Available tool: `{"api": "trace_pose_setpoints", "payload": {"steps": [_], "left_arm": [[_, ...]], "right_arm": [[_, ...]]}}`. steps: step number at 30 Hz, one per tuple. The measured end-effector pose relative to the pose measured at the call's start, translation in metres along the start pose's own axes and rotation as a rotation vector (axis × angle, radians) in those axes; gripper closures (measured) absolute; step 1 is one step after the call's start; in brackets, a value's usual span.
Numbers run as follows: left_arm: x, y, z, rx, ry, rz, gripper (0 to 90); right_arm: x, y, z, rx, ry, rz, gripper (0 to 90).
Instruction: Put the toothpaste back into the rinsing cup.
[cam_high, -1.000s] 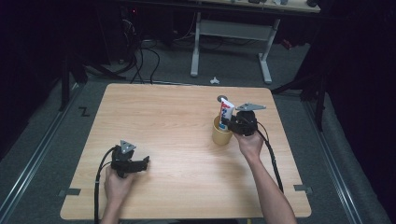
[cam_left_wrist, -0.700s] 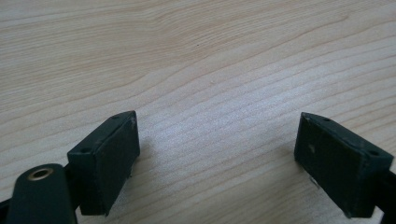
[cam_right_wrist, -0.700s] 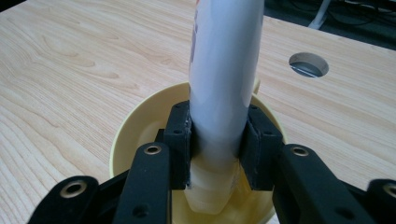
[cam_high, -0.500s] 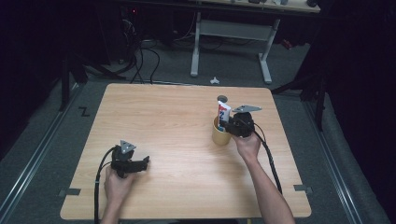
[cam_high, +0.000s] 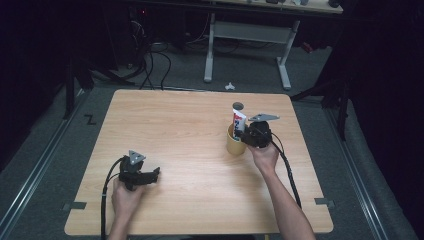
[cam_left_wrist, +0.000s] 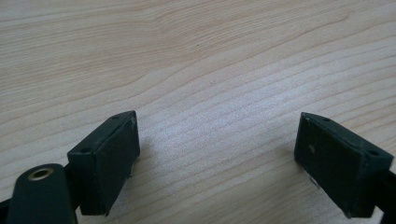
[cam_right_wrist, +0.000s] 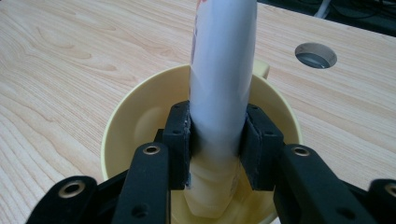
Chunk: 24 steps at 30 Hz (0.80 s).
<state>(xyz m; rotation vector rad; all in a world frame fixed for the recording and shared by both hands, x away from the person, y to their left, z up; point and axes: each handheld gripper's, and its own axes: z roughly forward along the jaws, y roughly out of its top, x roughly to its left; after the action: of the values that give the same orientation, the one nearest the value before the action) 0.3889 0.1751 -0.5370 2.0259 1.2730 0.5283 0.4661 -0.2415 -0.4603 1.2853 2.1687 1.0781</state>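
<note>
A white toothpaste tube (cam_right_wrist: 223, 79) stands upright inside a yellow cup (cam_right_wrist: 135, 121), its lower end down in the cup. My right gripper (cam_right_wrist: 218, 140) is shut on the tube, one black pad pressed against each side just above the rim. From above, the tube (cam_high: 239, 121) rises out of the cup (cam_high: 233, 145) at the table's right middle, with the right gripper (cam_high: 250, 134) beside it. My left gripper (cam_high: 152, 173) lies near the front left of the table, jaws wide open over bare wood (cam_left_wrist: 217, 154) with nothing between them.
The wooden table (cam_high: 190, 125) has a round cable hole (cam_high: 238, 105) just behind the cup, also a grey-rimmed cable hole (cam_right_wrist: 315, 54) in the right gripper view. Dark floor, cables and a desk frame (cam_high: 245, 35) lie beyond the far edge.
The right gripper and the tube have shifted only slightly over the cup. The left gripper has not moved.
</note>
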Motion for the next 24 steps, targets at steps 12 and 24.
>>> {"api": "trace_pose_setpoints", "payload": {"steps": [12,24], "left_arm": [[0.0,0.0,0.0,0.0,0.0,0.0,14.4],[0.0,0.0,0.0,0.0,0.0,-0.001,14.5]], "right_arm": [[0.002,0.0,-0.004,0.011,-0.004,-0.028,63.8],[0.003,-0.002,-0.014,0.003,-0.006,-0.035,62.3]]}}
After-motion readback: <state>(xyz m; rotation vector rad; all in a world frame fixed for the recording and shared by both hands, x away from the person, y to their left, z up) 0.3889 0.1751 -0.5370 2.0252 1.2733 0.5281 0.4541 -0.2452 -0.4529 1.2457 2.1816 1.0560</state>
